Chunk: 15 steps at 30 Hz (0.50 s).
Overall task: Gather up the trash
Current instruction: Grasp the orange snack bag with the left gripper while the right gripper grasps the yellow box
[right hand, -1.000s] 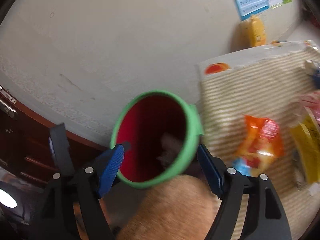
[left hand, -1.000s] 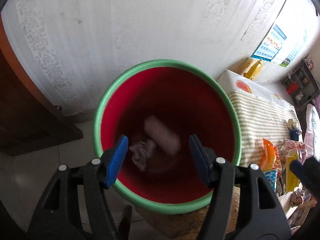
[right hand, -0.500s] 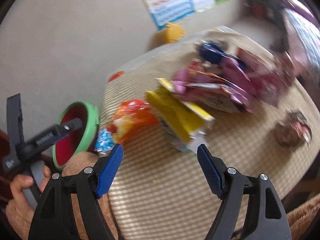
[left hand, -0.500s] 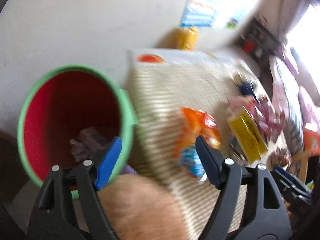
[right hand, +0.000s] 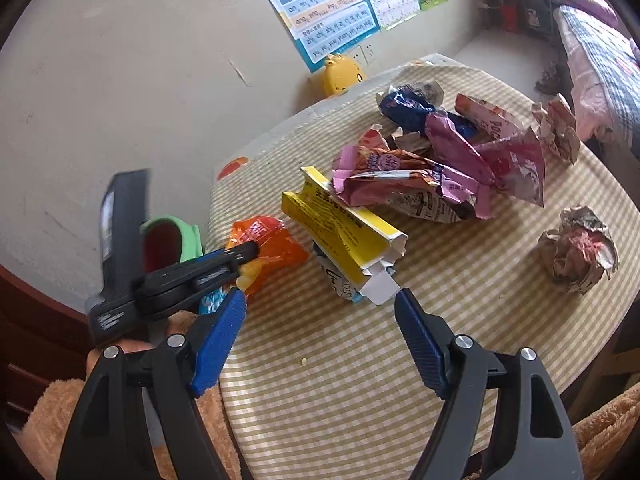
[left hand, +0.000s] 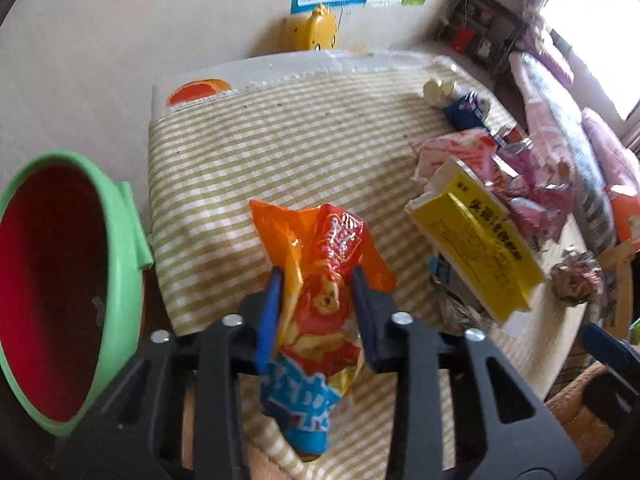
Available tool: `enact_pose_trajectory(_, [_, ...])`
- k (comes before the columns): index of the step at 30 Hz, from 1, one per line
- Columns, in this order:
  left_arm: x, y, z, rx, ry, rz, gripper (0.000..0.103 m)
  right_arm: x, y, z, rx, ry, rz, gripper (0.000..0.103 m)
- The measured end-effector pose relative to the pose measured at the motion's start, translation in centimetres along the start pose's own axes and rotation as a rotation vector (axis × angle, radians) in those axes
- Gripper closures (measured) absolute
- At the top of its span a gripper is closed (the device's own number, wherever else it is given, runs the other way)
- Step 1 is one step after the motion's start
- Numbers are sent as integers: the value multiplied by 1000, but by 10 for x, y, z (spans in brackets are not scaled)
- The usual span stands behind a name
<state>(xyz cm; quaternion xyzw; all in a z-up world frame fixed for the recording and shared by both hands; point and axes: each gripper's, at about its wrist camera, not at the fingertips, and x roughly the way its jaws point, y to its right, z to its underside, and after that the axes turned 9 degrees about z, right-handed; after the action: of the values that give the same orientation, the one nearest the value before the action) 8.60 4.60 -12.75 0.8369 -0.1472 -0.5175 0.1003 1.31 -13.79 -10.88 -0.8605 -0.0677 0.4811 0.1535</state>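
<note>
Wrapper (left hand: 320, 276), orange and crinkled, sits pinched between the blue pads of our left tool (left hand: 316, 300) at the near-left edge of the striped counter (left hand: 280, 144), beside the green-rimmed red bin (left hand: 120, 264). Our right tool (right hand: 320, 316) hangs spread wide with nothing in it, just before the yellow box (right hand: 340, 228). A crumpled paper ball (right hand: 576, 248) lies to the right.

bare striped cloth (right hand: 360, 380) before yellow box (right hand: 344, 228)
</note>
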Motion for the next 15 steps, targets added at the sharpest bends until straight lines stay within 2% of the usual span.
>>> enact_pose_trajectory(3, [-22,-7,16,-44,31,29,75,1,2,-7,-10,2,10,28])
enact_pose_trajectory(5, [-37,-8,27,-68,50,60,75,8,1,-16,-47,-11,33,23])
enact_pose_trajectory(8, [-51,-2,35,-42,79,72,76,24,-3,-27,-108,-17,80,23])
enact_pose_trajectory(15, [-33,4,36,-12,20,69,75,73,-19,-47,-256,-84,165,23])
